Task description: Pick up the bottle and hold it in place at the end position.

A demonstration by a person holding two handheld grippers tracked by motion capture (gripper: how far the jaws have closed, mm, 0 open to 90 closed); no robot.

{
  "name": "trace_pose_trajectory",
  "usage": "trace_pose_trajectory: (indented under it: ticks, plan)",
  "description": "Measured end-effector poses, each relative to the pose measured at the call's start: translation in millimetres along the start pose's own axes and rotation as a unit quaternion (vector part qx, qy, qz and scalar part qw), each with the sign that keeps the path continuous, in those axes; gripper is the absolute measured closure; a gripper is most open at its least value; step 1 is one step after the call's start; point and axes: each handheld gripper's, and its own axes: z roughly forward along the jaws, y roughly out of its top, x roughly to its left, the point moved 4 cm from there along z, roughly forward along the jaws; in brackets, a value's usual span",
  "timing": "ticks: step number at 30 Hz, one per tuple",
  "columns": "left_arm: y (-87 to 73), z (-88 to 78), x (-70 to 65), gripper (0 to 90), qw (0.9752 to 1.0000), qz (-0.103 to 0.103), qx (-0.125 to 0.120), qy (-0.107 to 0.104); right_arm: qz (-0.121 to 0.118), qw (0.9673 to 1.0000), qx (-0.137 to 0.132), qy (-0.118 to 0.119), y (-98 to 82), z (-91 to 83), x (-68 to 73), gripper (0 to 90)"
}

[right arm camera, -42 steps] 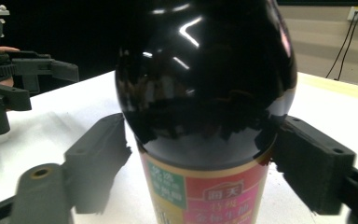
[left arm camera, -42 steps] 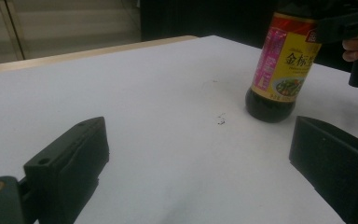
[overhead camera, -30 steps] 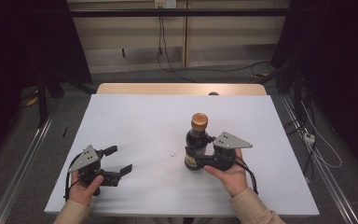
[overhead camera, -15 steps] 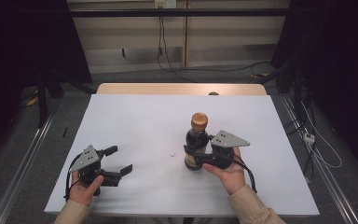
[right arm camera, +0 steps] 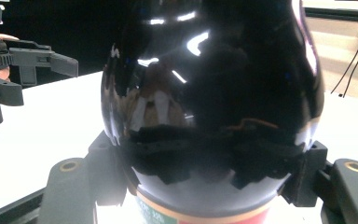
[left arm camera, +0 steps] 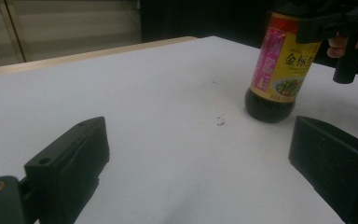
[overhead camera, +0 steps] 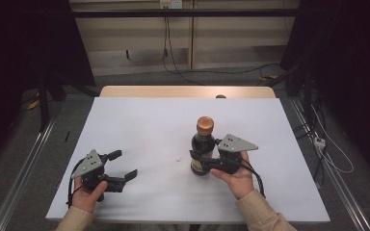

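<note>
A: Where is the bottle?

B: It stands upright on the white bench, a bit right of the middle. It is dark, with an orange cap on top and a yellow and pink label low down.

A: Who has it?

B: The right tool. Its two black jaws have just been closing, and now they press on the bottle's sides, one on each side, down low near the label. In the right gripper view the dark glass sits right between the jaws.

A: How is that hand held?

B: The right hand comes in from the near edge. It holds the tool level, pointing left at the bottle.

A: And the other one?

B: The left tool is low over the bench at the near left corner, in the left hand. Its jaws are spread wide with nothing between them. It points toward the bottle, but it is well apart from it.

A: Is there room to move?

B: Yes. The bench is bare all around the bottle, with just a tiny speck near it on the left. The far edge is well away. The near edge is close to both hands.
</note>
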Motion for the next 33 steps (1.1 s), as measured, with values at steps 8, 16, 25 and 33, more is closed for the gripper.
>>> trace_pose_trajectory:
  ticks: [8,16,25,33]
  plan:
    - [0.2,-0.4,-0.2,4.8,1.0,0.001,-0.001,-0.002,-0.002,1.0,-0.006,-0.002,8.0,2.2,-3.5,30.8]
    - [0.5,-0.8,0.1,4.8,1.0,0.003,-0.001,-0.002,0.01,0.9999,-0.007,-0.008,11.5,6.7,-11.8,30.7]
    - [0.2,-0.2,0.1,4.8,1.0,0.003,-0.001,-0.004,0.011,0.9998,-0.001,-0.02,11.5,15.4,-21.2,30.7]
    - [0.5,-0.8,0.3,4.8,1.0,0.004,-0.002,-0.005,0.01,0.9995,-0.001,-0.029,17.1,22.7,-28.0,30.7]
